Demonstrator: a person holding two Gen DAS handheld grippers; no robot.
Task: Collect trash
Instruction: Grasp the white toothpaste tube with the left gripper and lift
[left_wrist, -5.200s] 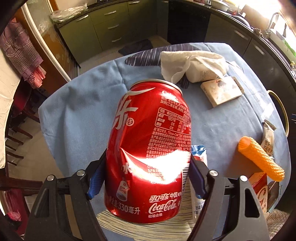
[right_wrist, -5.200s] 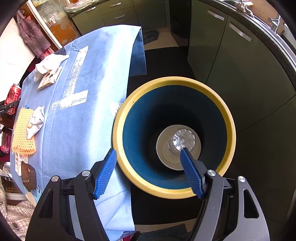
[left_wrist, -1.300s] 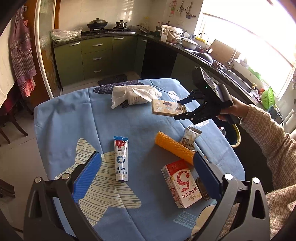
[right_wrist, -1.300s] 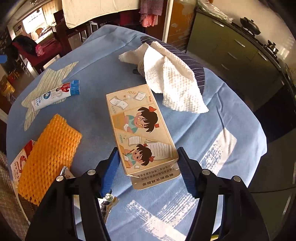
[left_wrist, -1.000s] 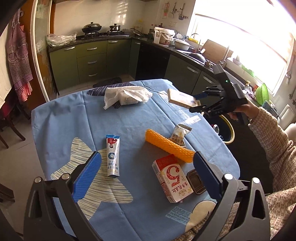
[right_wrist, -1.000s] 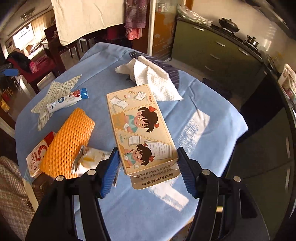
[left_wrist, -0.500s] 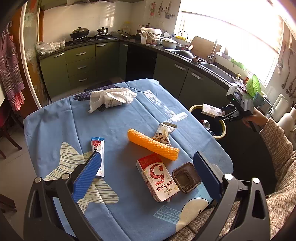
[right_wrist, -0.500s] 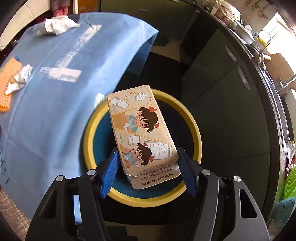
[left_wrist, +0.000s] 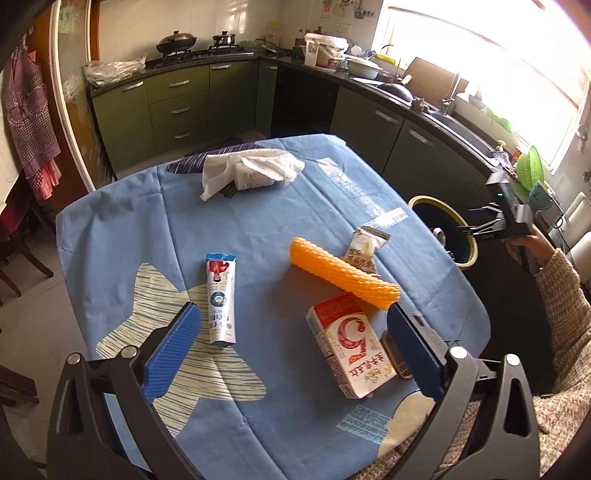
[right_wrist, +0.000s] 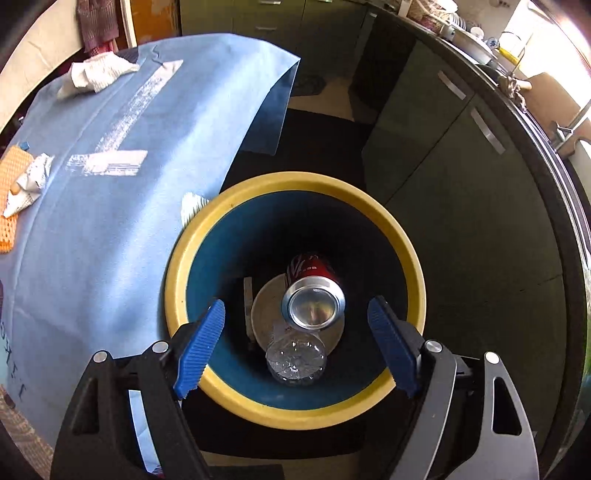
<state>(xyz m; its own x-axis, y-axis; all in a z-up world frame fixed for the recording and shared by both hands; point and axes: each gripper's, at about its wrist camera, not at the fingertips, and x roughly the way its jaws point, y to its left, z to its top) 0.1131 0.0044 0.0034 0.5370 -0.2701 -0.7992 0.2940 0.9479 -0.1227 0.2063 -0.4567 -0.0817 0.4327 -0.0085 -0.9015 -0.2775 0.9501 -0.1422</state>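
Observation:
My right gripper (right_wrist: 295, 341) is open and empty above the yellow-rimmed blue trash bin (right_wrist: 258, 192). Inside the bin lie a red cola can (right_wrist: 314, 291), a clear plastic bottle (right_wrist: 295, 358) and the thin edge of the cartoon box (right_wrist: 248, 310). My left gripper (left_wrist: 291, 354) is open and empty above the near edge of the blue table (left_wrist: 110, 221). On the table lie a toothpaste tube (left_wrist: 219, 295), an orange foam net (left_wrist: 343, 273), a red and white milk carton (left_wrist: 351, 350), a crumpled wrapper (left_wrist: 364, 247) and a small brown tray (left_wrist: 397, 354). The right gripper also shows in the left wrist view (left_wrist: 476, 221), over the bin (left_wrist: 469, 254).
A white towel over a container (left_wrist: 255, 171) lies at the table's far side. Green kitchen cabinets (left_wrist: 177, 107) and a counter run behind and to the right. A chair (left_wrist: 18, 251) stands at the left. The person's sleeve (left_wrist: 565, 314) is at the right.
My right gripper opened and let go of the cartoon box, which dropped into the bin. My left gripper moved in lower over the table.

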